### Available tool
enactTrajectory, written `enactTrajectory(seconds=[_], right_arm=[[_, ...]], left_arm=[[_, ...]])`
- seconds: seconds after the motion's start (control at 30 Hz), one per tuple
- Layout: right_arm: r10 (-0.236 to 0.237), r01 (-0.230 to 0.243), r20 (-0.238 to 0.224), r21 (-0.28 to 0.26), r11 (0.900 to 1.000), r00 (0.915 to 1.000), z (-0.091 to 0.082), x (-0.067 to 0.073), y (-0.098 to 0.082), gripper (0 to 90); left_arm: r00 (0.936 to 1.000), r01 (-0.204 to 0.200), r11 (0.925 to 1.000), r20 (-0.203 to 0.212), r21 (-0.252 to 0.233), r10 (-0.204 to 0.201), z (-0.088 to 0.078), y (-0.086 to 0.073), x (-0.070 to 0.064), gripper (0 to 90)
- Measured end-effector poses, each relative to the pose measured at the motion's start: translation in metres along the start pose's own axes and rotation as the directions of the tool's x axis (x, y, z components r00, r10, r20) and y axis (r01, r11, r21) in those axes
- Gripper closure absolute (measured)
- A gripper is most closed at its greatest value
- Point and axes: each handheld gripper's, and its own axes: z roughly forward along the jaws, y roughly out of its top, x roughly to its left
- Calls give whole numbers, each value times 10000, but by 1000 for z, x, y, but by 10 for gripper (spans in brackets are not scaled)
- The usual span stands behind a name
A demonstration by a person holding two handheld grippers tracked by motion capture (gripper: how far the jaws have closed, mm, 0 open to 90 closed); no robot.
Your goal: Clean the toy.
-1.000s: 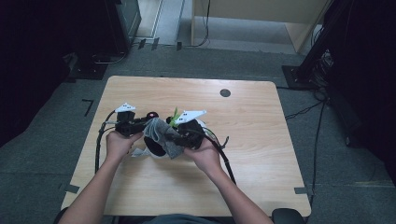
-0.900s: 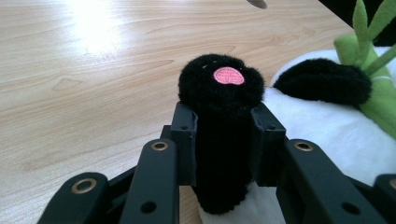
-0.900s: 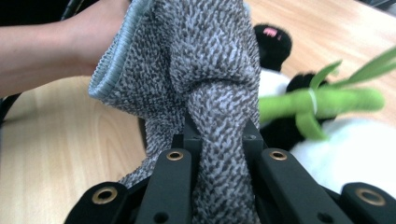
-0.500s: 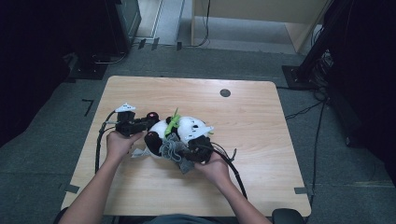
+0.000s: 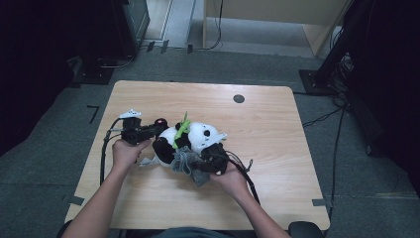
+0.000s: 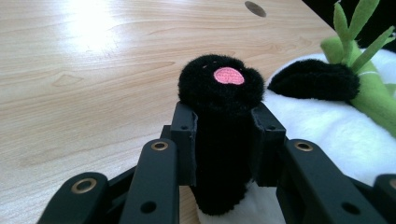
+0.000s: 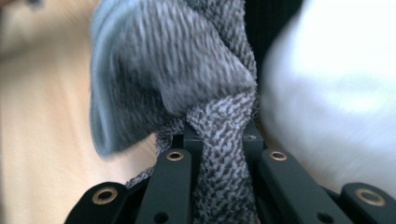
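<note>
Grey cloth [image 7: 224, 140] sits pinched in the right gripper [image 7: 223, 135], against the panda [image 7: 336, 93].

1. Panda [image 5: 198, 136]: soft plush, black and white pile, pink stitched paw patch.
2. Cloth [image 7: 205, 84]: grey, coarse woven knit.
3. Bench [image 5: 267, 129]: pale wood grain, slight sheen.
4. Jaws: matt black plastic, brass-coloured rivets.

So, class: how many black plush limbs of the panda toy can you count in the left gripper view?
2: one black limb with a pink pad clamped in the left tool, another resting on the white body beside the green bamboo. Others may be hidden.
</note>
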Motion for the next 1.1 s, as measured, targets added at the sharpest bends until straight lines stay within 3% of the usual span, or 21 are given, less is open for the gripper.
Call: enactTrajectory(seconds=[0.13,0.27,0.37,0.57,0.73,0.93,1.1], right_arm=[[-249,212,-357,-1017,9946,9991,-24,7,26,807],[-676,624,-339,-1360,9887,9971,-34,15,59,806],[-981,923,-439,-1182,9887,9942,-30,15,85,805],[-1453,1426,-634,-451,9888,9874,-9,12,116,802],[-1663,1699,-836,368,9848,9825,6,12,112,804],[-1134,1144,-1077,39,9934,9877,-4,-1,91,804],[-816,785,-654,-486,9957,9945,-28,-8,86,800]], left_arm=[[10000,-69,10000,4,-5,69,-1,1,-2,682],[10000,-88,10000,20,10,88,-2,2,-3,682],[9999,-109,9999,88,1,109,-3,2,-5,682],[9999,-98,9999,138,36,97,-4,3,-5,683],[9996,-20,10000,281,36,19,-4,3,-3,682],[9994,-26,10000,341,-63,28,-3,2,-4,680],[9996,-58,9999,283,-100,61,-3,1,-3,678]])
